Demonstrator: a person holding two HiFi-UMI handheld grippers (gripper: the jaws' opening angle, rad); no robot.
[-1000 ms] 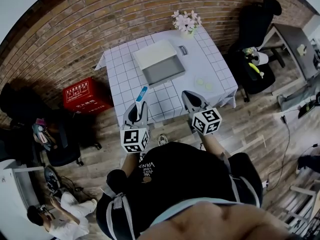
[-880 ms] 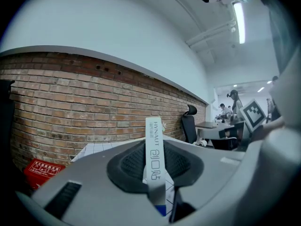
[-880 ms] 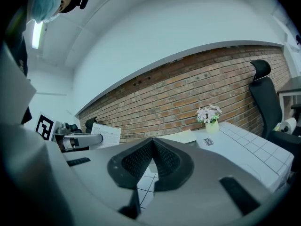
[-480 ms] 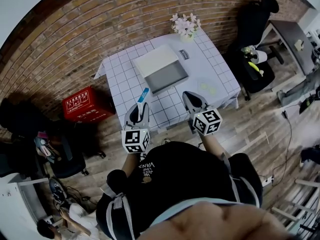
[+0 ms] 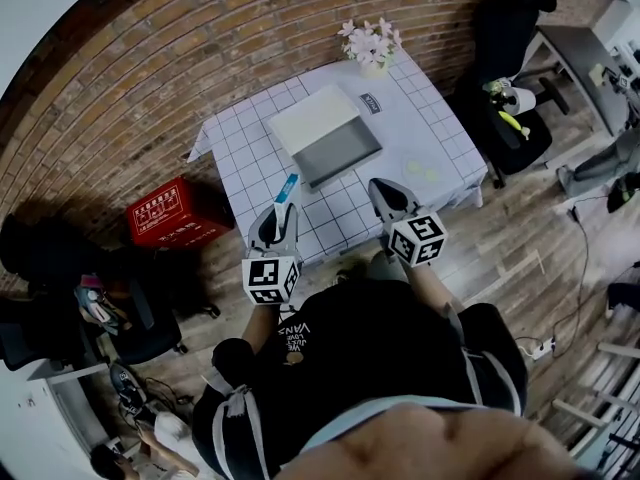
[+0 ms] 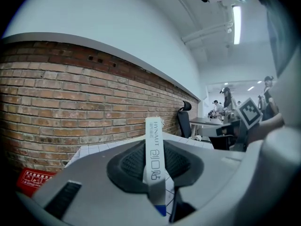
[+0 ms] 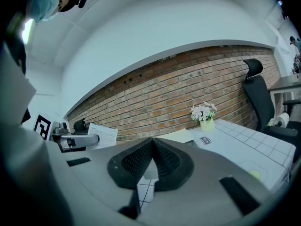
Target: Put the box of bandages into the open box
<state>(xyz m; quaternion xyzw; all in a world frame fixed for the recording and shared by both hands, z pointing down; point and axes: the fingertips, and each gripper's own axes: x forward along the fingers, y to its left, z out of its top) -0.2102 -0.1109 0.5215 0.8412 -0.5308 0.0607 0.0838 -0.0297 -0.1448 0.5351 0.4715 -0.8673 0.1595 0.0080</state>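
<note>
The box of bandages (image 5: 287,188), a slim white carton with a blue end, stands upright between the pads of my left gripper (image 5: 279,214), which is shut on it near the table's front edge. In the left gripper view the carton (image 6: 153,157) rises out of the left gripper (image 6: 155,173), its narrow printed side toward the camera. The open box (image 5: 336,148) lies mid-table with a grey inside and its white lid (image 5: 309,118) folded back. My right gripper (image 5: 386,194) hovers over the front edge, shut and empty; in its own view the right gripper (image 7: 151,145) has its pads touching.
The white checked table (image 5: 440,133) carries a vase of flowers (image 5: 370,44), a small dark packet (image 5: 371,103) and pale round pieces (image 5: 424,172). A red crate (image 5: 170,211) stands left of it, black office chairs (image 5: 513,38) right. A brick wall runs behind.
Both grippers hold almost the same place and the left grip is unchanged. The head view has drifted a little. A person at the lower left has moved further out of the picture.
</note>
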